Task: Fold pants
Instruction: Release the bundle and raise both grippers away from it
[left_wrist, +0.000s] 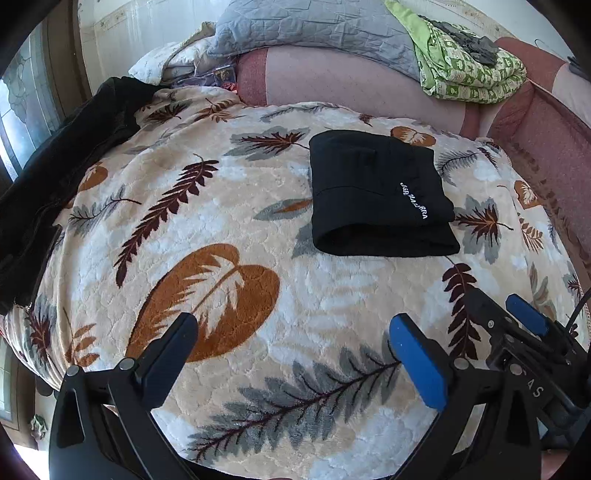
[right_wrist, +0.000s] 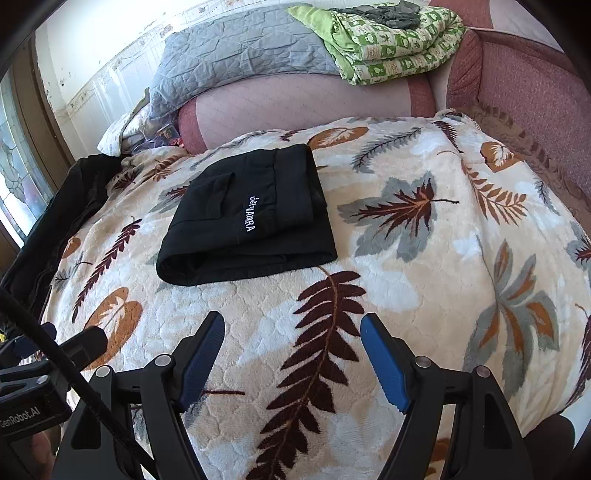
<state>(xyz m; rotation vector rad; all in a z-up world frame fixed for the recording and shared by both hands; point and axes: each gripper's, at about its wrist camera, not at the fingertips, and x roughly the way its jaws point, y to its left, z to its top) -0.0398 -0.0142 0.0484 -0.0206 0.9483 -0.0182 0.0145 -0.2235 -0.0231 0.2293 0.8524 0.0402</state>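
Black pants (right_wrist: 243, 225) lie folded into a compact rectangle on a leaf-patterned blanket (right_wrist: 424, 295), white lettering facing up; they sit toward the far side of the bed, well apart from both tools. The left gripper (left_wrist: 291, 347) hangs over bare blanket with its fingers spread wide and nothing between them; the right gripper (right_wrist: 291, 354) is just beside it, likewise spread and empty. The folding looks finished, so this seems the closing step; another dark garment (left_wrist: 55, 184) lies heaped at the left edge, perhaps next to fetch.
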